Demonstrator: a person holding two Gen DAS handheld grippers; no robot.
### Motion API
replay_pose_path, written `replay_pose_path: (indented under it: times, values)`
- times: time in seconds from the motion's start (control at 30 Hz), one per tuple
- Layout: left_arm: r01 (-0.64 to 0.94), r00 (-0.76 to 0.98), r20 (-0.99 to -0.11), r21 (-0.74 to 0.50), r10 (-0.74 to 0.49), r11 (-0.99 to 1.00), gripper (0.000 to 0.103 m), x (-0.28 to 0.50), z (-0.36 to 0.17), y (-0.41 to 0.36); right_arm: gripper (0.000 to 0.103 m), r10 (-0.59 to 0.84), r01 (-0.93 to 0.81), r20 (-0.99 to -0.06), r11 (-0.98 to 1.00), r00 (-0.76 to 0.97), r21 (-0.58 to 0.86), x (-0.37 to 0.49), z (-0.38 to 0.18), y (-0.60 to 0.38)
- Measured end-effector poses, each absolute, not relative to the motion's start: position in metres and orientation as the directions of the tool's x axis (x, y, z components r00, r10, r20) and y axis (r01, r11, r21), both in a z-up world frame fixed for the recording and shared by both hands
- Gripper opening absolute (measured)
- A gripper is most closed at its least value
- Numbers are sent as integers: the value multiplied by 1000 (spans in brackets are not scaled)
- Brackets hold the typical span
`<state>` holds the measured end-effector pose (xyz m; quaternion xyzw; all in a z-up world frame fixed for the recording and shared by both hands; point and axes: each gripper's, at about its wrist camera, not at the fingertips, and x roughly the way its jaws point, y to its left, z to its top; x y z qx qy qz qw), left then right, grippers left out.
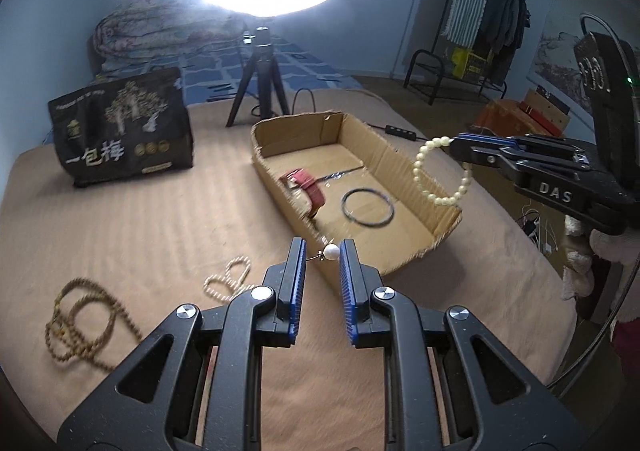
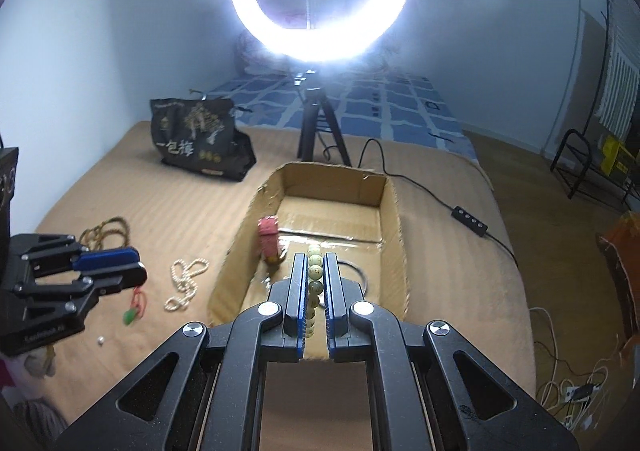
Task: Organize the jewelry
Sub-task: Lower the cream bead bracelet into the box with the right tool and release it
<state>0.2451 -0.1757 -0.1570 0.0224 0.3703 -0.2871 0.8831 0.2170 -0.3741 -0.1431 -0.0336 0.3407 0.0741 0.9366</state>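
An open cardboard box [image 1: 404, 159] [image 2: 394, 211] sits on the tan bed cover. In it lie a red strap [image 1: 308, 187] [image 2: 267, 237] and a dark bangle [image 1: 368, 207]. My right gripper [image 1: 454, 142] [image 2: 314, 263] is shut on a pale bead bracelet [image 1: 424, 171] [image 2: 314, 275] and holds it above the box's right wall. My left gripper [image 1: 323, 251] [image 2: 138, 265] holds a pearl earring [image 1: 330, 252] between its pads, just left of the box's near end. A white pearl necklace [image 1: 228, 279] [image 2: 186, 279] and a brown bead necklace [image 1: 80, 311] [image 2: 108, 229] lie on the cover.
A black bag [image 1: 124, 123] [image 2: 202, 139] stands at the back left. A ring light on a tripod [image 1: 260, 79] [image 2: 318, 123] stands behind the box, its cable and switch [image 2: 469, 222] trailing right. A green pendant on red cord [image 2: 134, 309] and a small pearl [image 2: 100, 339] lie near the left gripper.
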Motion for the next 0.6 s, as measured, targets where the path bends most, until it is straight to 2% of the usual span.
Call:
replay_pose_path:
  times: [0.3,0.6]
  values:
    - [551,550,-666,-165,-504,818,16,269,-160,-211,6,81,-135,-655,990,752,-33,254,-153,-383]
    - [543,534,-682,-176,-500,821,16,285,-172,-228,6,93,-111,-672,994,735,16,282,-168,-393]
